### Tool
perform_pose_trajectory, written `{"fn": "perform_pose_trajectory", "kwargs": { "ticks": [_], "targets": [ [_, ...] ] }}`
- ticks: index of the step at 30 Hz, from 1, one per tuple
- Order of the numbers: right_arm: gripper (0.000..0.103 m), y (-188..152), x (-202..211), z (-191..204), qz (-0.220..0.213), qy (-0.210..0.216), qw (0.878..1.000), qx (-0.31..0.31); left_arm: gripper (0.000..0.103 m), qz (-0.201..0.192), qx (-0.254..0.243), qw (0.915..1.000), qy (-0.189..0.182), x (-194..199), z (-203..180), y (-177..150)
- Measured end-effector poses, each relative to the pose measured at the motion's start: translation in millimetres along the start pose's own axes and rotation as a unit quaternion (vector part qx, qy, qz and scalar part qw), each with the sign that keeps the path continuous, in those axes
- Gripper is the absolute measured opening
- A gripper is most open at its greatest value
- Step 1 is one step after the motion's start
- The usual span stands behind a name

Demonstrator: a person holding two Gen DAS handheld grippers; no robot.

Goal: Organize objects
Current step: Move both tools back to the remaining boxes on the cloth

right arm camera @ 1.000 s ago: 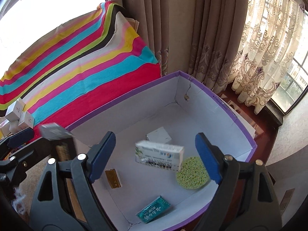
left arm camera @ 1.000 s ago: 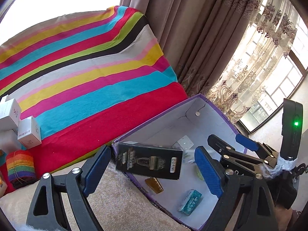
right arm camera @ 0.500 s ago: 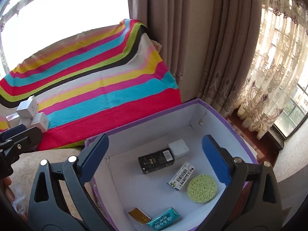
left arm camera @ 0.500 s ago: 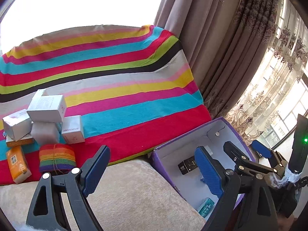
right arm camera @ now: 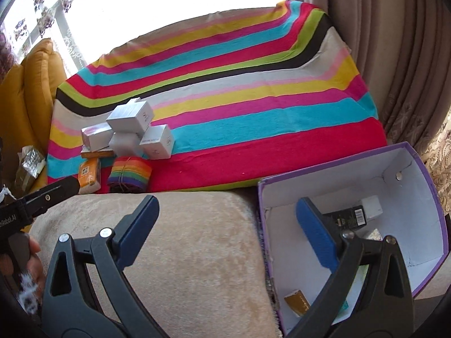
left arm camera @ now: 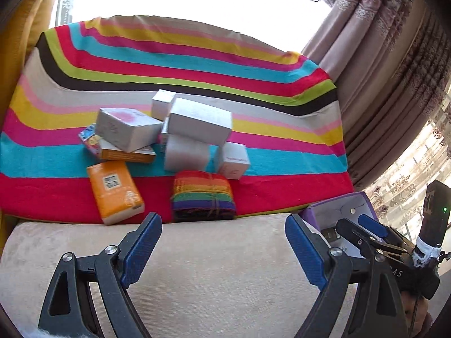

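A pile of small boxes lies on the striped cloth [left arm camera: 253,64]: several white boxes [left arm camera: 200,122], an orange pack [left arm camera: 114,191] and a rainbow-striped roll [left arm camera: 203,195]. The pile also shows in the right wrist view [right arm camera: 132,135]. My left gripper [left arm camera: 222,250] is open and empty over the beige cushion [left arm camera: 220,281], facing the pile. My right gripper [right arm camera: 225,231] is open and empty, between the cushion and the purple box [right arm camera: 434,197]. The box holds a black box [right arm camera: 349,219], a white box [right arm camera: 372,204] and a gold packet [right arm camera: 296,301].
Brown curtains [right arm camera: 394,56] hang behind the purple box at the right. A yellow cushion [right arm camera: 33,90] and a foil packet [right arm camera: 31,163] sit at the far left. The other gripper [left arm camera: 375,236] shows at the right in the left wrist view.
Both grippers let their boxes drop into the purple box, then swung left. The left one now faces the pile on the striped cloth; the right one has backed away from the box.
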State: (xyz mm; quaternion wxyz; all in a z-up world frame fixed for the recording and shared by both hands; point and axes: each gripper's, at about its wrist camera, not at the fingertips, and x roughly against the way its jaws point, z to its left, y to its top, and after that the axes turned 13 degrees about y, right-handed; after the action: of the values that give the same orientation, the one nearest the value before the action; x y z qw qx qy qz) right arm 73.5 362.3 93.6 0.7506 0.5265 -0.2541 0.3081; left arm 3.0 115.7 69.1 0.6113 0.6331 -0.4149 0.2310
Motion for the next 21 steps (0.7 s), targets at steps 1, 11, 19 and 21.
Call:
{"fn": "perform_pose_trajectory", "kwargs": {
  "ticks": [1,11,19,21],
  "targets": [
    [0.099,1,-4,5,0.005,0.003,1.000,0.006,0.091,-0.001,0.008,1.0000,0.006,0,9,2],
    [0.099,14,-37,41,0.042,0.023,0.998,0.028,0.091,-0.009,0.033,0.9978,0.057,-16,76,40],
    [0.099,40,-65,64,0.029,0.032,0.999,-0.005,0.091,0.016,-0.032,0.9963,0.078,-57,76,77],
    [0.099,47,-72,69,0.024,0.026,0.999,-0.008,0.091,0.021,-0.054,0.9948,0.084,-66,74,84]
  ]
}}
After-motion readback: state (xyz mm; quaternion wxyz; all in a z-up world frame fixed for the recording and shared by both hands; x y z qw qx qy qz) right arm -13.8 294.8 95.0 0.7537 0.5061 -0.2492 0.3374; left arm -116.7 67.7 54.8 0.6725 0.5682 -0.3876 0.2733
